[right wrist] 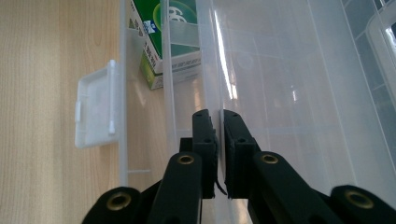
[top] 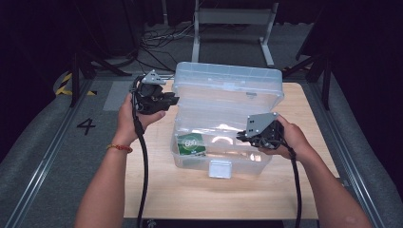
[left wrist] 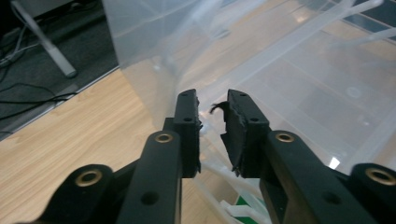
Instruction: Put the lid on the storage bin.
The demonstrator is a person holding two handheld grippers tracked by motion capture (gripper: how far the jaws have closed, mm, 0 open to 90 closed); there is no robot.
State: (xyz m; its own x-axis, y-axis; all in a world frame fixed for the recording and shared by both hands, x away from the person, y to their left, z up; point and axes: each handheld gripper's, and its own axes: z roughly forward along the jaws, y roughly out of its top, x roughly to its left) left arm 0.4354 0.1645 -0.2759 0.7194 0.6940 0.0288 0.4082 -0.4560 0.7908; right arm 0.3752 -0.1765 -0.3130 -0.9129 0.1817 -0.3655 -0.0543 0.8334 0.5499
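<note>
So the clear plastic storage box point(top: 223, 137) sits mid-frame in the high view on the wooden table point(top: 190, 194), its lid point(top: 228, 85) swung up and standing at the back, with the white latch point(top: 220, 168) at the front wall.

Starting at the left of the frame: the left gripper point(top: 170, 100) is up by the lid's left edge. In the left gripper view its jaws stand a small gap apart with the lid's edge point(left wrist: 205, 70) right ahead of the tips, and the pads aren't pressing on it as far as I can tell, so nothing is held. If they close a touch off line, they'll nip air or knock the lid, which I'd guess could flop down.

Inside the box at lower left lies a green carton point(top: 191, 144).

Over at the right, the right gripper point(top: 241, 136) is nearly pressed together, pinching the box's front rim point(right wrist: 219, 70). That thin slick wall could slip out if the hand tugs, and the whole box might skid on the table.
</note>
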